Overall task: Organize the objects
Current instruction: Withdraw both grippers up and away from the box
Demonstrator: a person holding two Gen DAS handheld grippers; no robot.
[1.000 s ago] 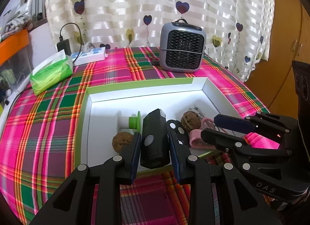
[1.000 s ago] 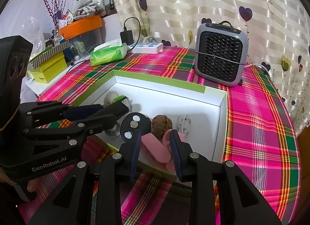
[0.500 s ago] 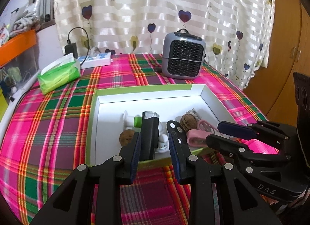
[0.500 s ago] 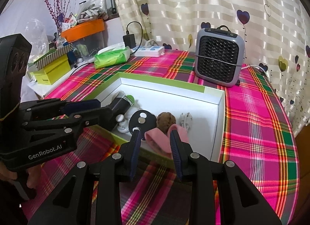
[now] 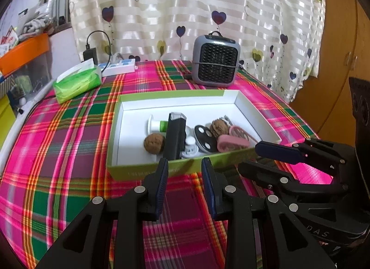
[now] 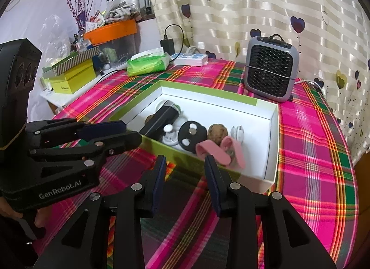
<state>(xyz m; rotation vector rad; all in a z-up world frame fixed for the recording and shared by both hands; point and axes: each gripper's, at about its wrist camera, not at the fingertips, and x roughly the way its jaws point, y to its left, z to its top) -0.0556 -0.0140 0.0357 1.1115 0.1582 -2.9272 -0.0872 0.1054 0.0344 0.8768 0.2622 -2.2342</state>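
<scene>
The green-sided box [image 5: 148, 173] with its white inside sits on the plaid tabletop [image 5: 69, 144], and all the small things lie in it, bunched toward the near wall. The black rectangular device [image 5: 175, 137] lies with its long axis running from the near wall toward the back, grey-capped end pointing away, seen from the left wrist. Just left of it rests a walnut [image 5: 153, 143]; a second walnut [image 5: 218, 128] lies to the right, past the black disc with white studs [image 5: 204, 138]. The white-and-green spool [image 5: 156, 125] lies on its side, axis crosswise. The pink clip [image 6: 212, 149] leans on the near wall, its two arms splayed toward the right tool. A small white knobbed piece [image 5: 190, 146] sits between device and disc; what it is I cannot quite make out.

The left tool [image 5: 185, 167] hangs just outside the near wall, jaws spread with nothing between them. The right tool [image 6: 185, 162] is likewise in front of the box, its jaws having just been opening, and empty.

The left tool's body reads "GenRobot.AI" in the right wrist view; the right tool's shows "DAS". Behind the box stand a grey fan heater [image 5: 216, 65], a green tissue pack [image 5: 77, 82] and a white power strip [image 5: 119, 67].
</scene>
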